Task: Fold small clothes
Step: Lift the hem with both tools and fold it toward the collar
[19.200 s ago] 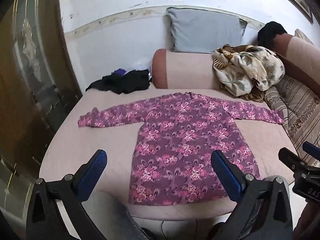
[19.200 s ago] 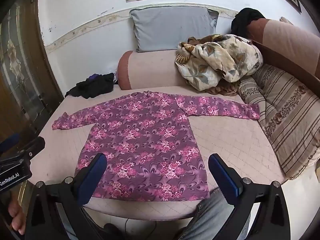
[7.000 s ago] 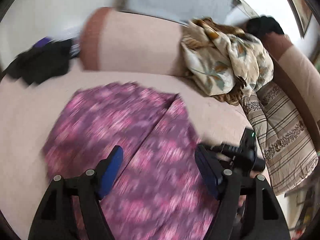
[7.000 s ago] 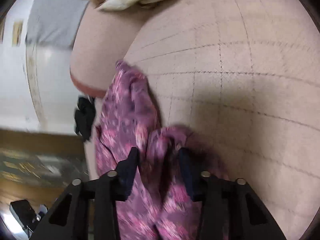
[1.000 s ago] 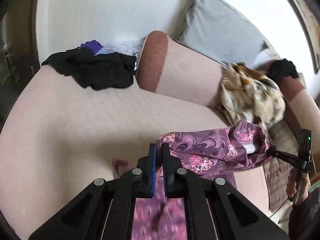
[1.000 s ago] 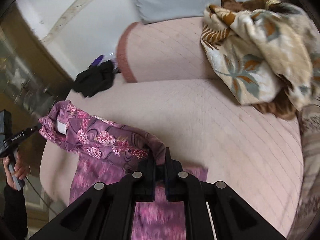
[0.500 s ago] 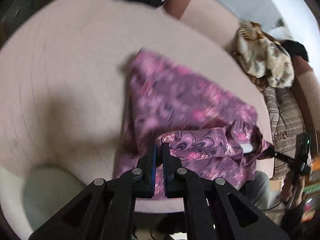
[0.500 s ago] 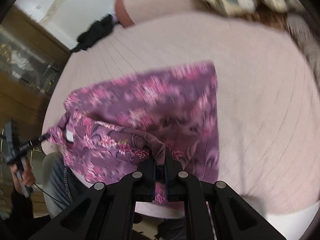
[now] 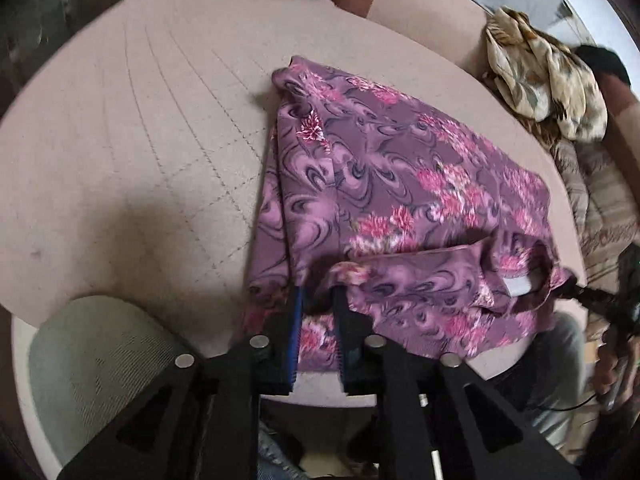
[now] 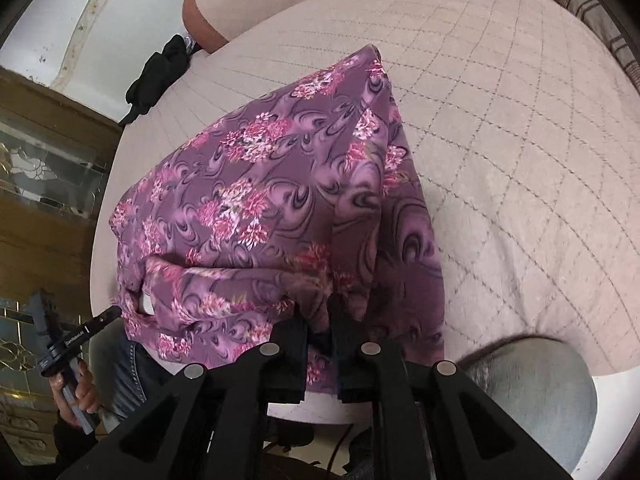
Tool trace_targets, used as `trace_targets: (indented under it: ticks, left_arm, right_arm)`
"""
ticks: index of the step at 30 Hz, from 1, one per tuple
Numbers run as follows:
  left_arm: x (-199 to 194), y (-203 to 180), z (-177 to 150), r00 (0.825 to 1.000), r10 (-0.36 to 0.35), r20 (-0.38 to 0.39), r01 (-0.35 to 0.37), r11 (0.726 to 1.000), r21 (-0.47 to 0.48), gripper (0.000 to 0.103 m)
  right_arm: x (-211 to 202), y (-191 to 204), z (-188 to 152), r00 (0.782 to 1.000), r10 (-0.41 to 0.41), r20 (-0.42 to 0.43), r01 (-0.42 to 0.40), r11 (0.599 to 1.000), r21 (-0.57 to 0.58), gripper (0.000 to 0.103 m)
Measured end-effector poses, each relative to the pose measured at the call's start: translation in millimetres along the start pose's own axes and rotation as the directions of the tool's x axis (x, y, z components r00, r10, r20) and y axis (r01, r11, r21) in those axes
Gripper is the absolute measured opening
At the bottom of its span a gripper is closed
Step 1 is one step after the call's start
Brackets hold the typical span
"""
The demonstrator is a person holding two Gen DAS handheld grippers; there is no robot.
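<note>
A purple floral long-sleeved blouse (image 9: pixel 400 184) lies folded on the pale pink quilted cushion (image 9: pixel 132 128), filling the centre of both wrist views, its near end reaching the cushion's front edge at the bottom. The left gripper (image 9: pixel 318 300), at the bottom centre of its view, has its black, blue-padded fingers slightly parted, with a gap between them; the blouse's folded-over collar edge sits right at the tip of one finger, but no fabric is pinched. The right gripper (image 10: pixel 319 312), at the bottom centre of its own view, has its fingers nearly together around a fold of the same edge, apparently pinching it. A beige leaf-print blanket (image 9: pixel 548 76) is heaped at the upper right of the left view, and a black garment (image 10: pixel 160 72) lies at the upper left of the right view.
</note>
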State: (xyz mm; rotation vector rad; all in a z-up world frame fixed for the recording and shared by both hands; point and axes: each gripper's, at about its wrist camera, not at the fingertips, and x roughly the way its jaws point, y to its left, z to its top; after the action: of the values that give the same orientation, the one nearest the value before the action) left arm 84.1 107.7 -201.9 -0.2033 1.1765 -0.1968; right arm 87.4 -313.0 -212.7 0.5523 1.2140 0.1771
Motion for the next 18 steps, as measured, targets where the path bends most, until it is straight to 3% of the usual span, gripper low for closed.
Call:
trace_targets:
  ticks: [4,6,7,8,12,15,18]
  left_arm:
    - [-22.3,5.6,-11.0,0.999,-0.026,-0.023,0.025,0.999,-0.047,0.018]
    - [-43.2,10.5,-12.1,0.999,-0.053,0.012,0.053,0.996,-0.071,0.031]
    - [-52.7,11.8,-9.5,0.998,-0.055,0.025,0.057,0.994,-0.091,0.036]
    - [-58.6,11.9,-6.3,0.997,-0.069,0.031,0.072,0.992,-0.107,0.043]
    - [-57.2,1.9,10.8,0.992,-0.121,0.022,0.123,0.981,-0.148,0.044]
    - [-40.4,-15.1,22.2,0.986,-0.169,0.008,0.168,0.974,-0.154,0.044]
    - [-15.7,-37.7,26.2,0.990,-0.134,-0.053,0.129,0.988,-0.086,0.044]
  right_arm:
    - [-14.2,4.2,-13.7,1.000,0.014,0.006,-0.015,1.000,0.022,0.014]
    - [-34.4,7.7,-21.2,0.999,0.024,0.036,-0.025,0.999,0.039,0.028]
    - [-43.3,9.7,-23.6,0.998,0.018,0.056,-0.020,0.999,0.038,0.045]
    - [-52.7,13.2,-25.5,0.997,0.023,0.078,-0.026,0.999,0.036,0.051]
    - [-68.4,31.4,-19.7,0.988,0.108,0.113,-0.111,0.994,0.018,0.051]
    - [-56.9,49.9,-9.6,0.985,0.116,0.126,-0.114,0.993,-0.021,0.051]
    - [-23.9,55.8,0.2,0.986,0.152,0.072,-0.152,0.988,-0.003,0.048]
